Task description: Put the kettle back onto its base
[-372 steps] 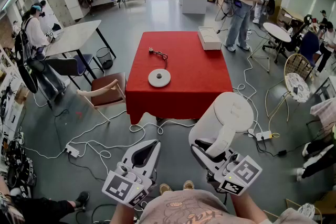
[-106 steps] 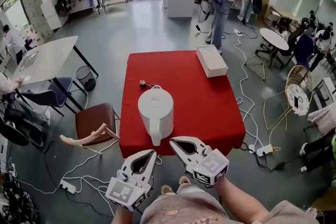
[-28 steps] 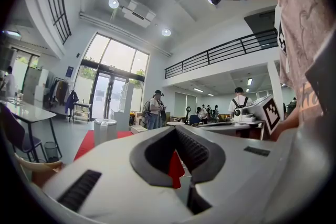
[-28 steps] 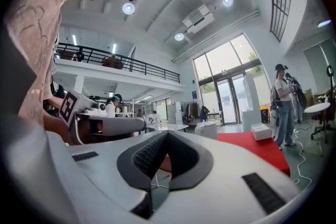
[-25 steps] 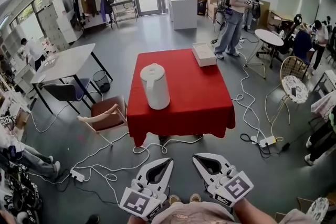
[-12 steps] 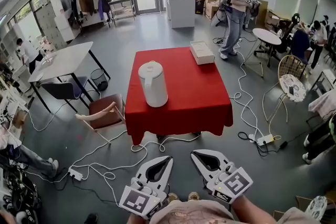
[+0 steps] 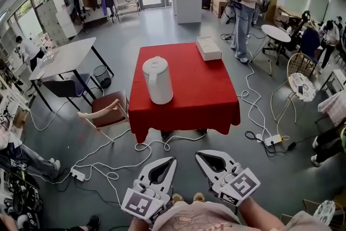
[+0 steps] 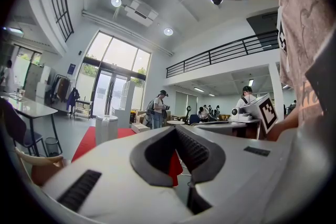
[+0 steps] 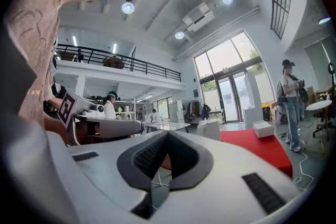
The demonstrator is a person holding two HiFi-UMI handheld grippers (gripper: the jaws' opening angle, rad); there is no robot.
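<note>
Two grippers sit low in my head view, held level in front of the person's body and well apart from the table (image 7: 205, 89). The left gripper (image 7: 171, 161) has its jaws closed tip to tip. In the left gripper view they meet at the front, and only the hollow behind the tips is clear, with a strip of red cloth showing through it, so nothing is gripped. The right gripper (image 7: 200, 155) is the same. Its own view shows the jaws together at the tips, with nothing between them. The kettle (image 7: 157, 80) is white and stands upright on the red cloth, in the near left part of the tabletop and back from the edges. I cannot make out the base under it from here. Neither gripper is touching it, and open floor with loose cables (image 7: 108, 162) lies between them and the table. A flat white box (image 7: 208, 48) rests at the far right corner of the cloth, well apart from the kettle. Just to the left of the table is a chair (image 7: 108, 108) with a brown seat, and further left a grey table (image 7: 65, 59). A person (image 7: 246, 8) stands beyond the far right corner, near a small round table (image 7: 275, 33).
</note>
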